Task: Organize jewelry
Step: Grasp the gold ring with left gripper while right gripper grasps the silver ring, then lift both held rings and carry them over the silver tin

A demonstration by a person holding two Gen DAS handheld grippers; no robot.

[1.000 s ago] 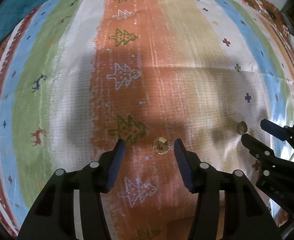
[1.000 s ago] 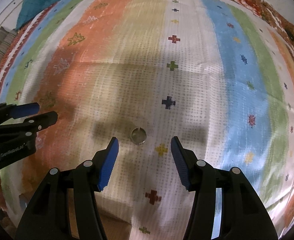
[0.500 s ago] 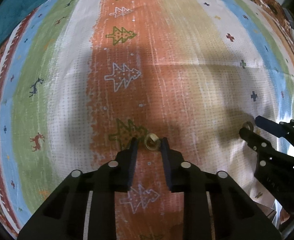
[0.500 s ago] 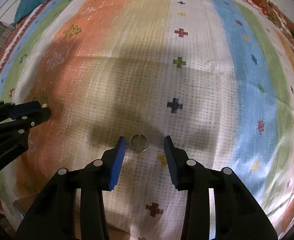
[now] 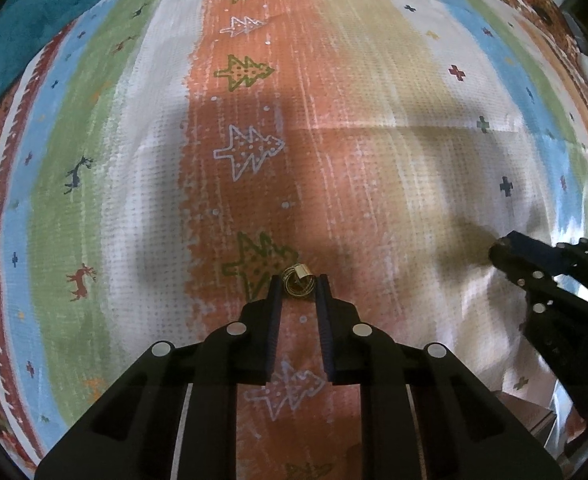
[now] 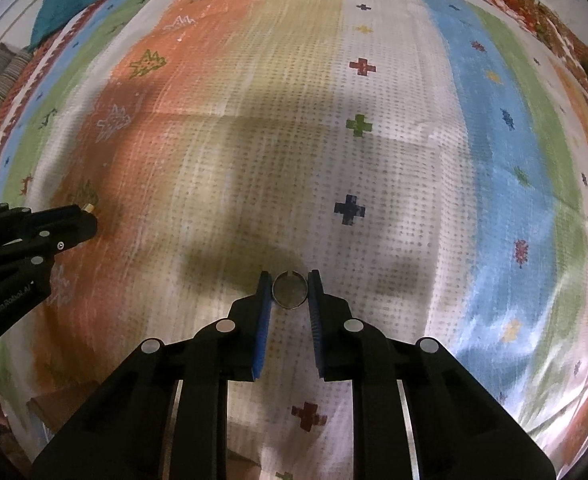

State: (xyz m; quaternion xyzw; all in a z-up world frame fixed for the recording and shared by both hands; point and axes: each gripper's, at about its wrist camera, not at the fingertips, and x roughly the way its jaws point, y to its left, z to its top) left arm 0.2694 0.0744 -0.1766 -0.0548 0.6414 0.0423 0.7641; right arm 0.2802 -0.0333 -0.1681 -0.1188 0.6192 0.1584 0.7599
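Your left claw (image 5: 299, 286) is pinched on the gold ring (image 5: 298, 284) on the orange stripe of the striped cloth (image 5: 374, 80), and your right claw (image 6: 290, 290) grips the silver ring (image 6: 290, 291) edge-on, so each lifts straight up.

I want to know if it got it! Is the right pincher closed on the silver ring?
Shut on it. The right gripper has both blue pads touching the sides of the silver ring, which stands on its edge on the striped cloth.
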